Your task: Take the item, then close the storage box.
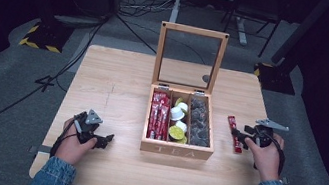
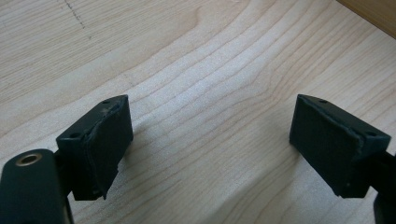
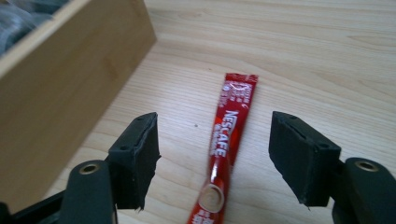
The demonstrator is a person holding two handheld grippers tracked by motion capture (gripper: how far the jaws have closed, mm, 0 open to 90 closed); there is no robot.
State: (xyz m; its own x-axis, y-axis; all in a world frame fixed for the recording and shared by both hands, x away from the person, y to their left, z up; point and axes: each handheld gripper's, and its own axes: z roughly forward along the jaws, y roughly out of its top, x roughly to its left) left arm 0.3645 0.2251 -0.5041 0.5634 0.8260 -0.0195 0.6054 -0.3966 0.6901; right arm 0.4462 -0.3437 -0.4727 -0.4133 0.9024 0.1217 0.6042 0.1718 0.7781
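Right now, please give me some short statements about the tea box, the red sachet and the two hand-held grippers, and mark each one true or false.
1. The tea box has its lid up. True.
2. The red sachet lies inside the box. False: it lies on the table, right of the box.
3. The right hand-held gripper is open with the sachet between its jaws. True.
4. The left hand-held gripper is shut on a capsule. False: it is open over bare table.
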